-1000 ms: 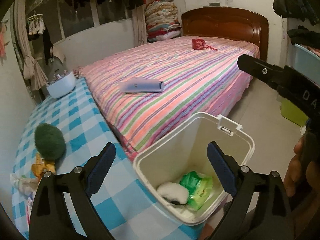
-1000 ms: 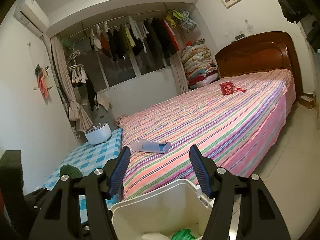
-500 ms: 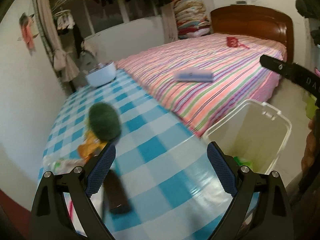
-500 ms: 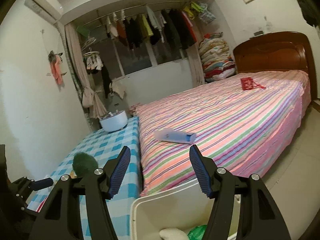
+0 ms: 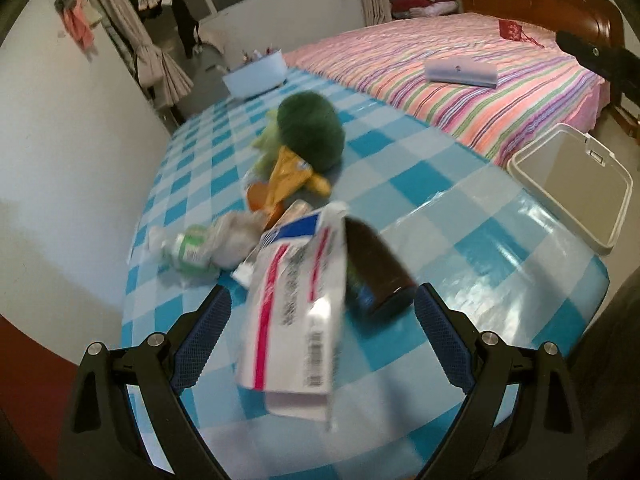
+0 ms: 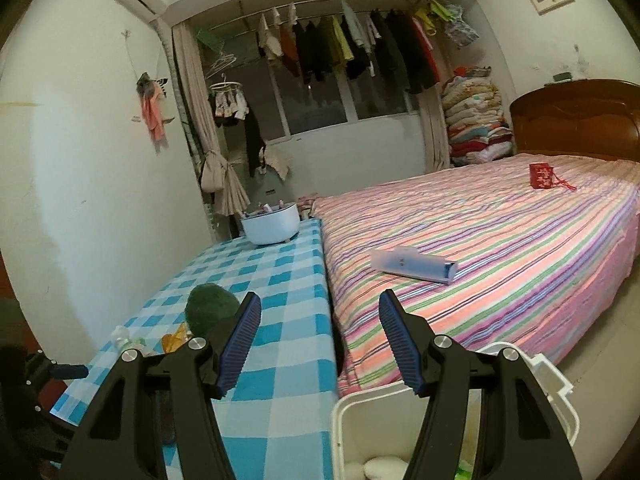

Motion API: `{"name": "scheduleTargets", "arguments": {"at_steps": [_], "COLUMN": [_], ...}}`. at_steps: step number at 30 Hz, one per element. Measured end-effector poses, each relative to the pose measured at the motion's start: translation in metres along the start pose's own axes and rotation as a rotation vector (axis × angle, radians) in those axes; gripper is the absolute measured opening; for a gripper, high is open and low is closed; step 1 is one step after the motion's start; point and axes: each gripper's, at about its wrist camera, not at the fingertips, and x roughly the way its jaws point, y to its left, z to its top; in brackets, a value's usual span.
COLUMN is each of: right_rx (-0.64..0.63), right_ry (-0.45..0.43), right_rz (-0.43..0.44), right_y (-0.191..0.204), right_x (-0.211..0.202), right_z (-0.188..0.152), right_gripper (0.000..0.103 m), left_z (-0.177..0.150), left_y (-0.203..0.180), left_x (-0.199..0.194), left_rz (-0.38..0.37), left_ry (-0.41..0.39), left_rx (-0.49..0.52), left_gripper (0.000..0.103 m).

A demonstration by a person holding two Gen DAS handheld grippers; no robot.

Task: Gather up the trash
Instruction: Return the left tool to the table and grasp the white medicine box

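— On the checked tablecloth (image 5: 460, 184), what is the left gripper (image 5: 322, 334) lined up over?

— A white carton with a red stripe (image 5: 294, 312), lying near the table's front edge. It sits between the two blue pads, which stand well apart and touch nothing. Just right of the carton and slightly farther off lies a dark brown bottle (image 5: 378, 272) on its side, up against the carton.

— So which step is this?

— I judge it to be the reach for the next piece of trash. The white bin (image 5: 572, 184) stands off the table's right corner with its lid up, and in the right wrist view something white and something green already lie at its bottom, so some rubbish is in and the pile is not cleared.

— What does the next move call for?

— Lowering the left tongs around the carton and closing across its narrow width, without catching the bottle. The carton looks light and crumpled, so a gentle squeeze should do. The view is blurred, so I can't tell how high the pads are above it.

— What else is left?

— Farther back: a crumpled plastic bottle (image 5: 192, 250) to the left, an orange wrapper (image 5: 288, 180), and a green fuzzy ball (image 5: 312, 136) beyond that.

— And the right gripper (image 6: 320, 340)?

— Its jaws are apart and empty, held above the bin (image 6: 372, 404), pointing over the bed (image 6: 500, 240).
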Motion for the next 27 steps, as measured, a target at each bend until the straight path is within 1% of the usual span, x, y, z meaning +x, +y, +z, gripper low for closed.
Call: {"name": "scheduleTargets", "arguments": {"at_steps": [2,3,4,7,10,13,16,20,21,22,23,27], "right_rx": [-0.006,-0.011,-0.017,-0.023,-0.028,-0.031,-0.031,-0.039,-0.040,-0.041,-0.040,-0.045], "right_ry": [0.000,0.000,0.000,0.003,0.014,0.020,0.023,0.017,0.017,0.019,0.023,0.037], "right_rz": [0.004,0.005,0.007,0.016,0.031,0.040,0.055,0.067,0.071,0.075,0.079,0.102], "right_y": [0.003,0.004,0.006,0.009,0.011,0.014,0.018,0.023,0.025,0.026,0.027,0.037], "right_x": [0.002,0.003,0.004,0.006,0.009,0.010,0.012,0.013,0.014,0.015,0.016,0.021], "right_z": [-0.001,-0.003,-0.003,-0.003,-0.005,-0.006,-0.007,-0.007,-0.008,-0.008,-0.009,-0.012], "right_gripper": [0.060,0.060,0.060,0.060,0.060,0.060,0.060,0.060,0.060,0.060,0.060,0.060], "left_z": [-0.004,-0.005,-0.005,-0.004,-0.004,-0.003,-0.003,-0.007,-0.008,-0.009,-0.010,-0.010], "left_y": [0.011,0.016,0.017,0.016,0.016,0.018,0.031,0.046,0.047,0.048,0.048,0.046], "left_x": [0.005,0.008,0.011,0.021,0.034,0.041,0.048,0.064,0.067,0.070,0.073,0.072], "left_rz": [-0.032,-0.068,-0.097,-0.151,-0.142,-0.120,-0.130,-0.159,-0.159,-0.164,-0.171,-0.163], "left_ry": [0.034,0.048,0.057,0.085,0.123,0.130,0.147,0.202,0.210,0.218,0.230,0.210], "left_rx": [-0.025,-0.040,-0.050,-0.059,-0.059,-0.053,-0.101,-0.183,-0.188,-0.188,-0.189,-0.178], "left_gripper": [0.091,0.091,0.091,0.091,0.091,0.091,0.091,0.089,0.082,0.074,0.073,0.069]}}
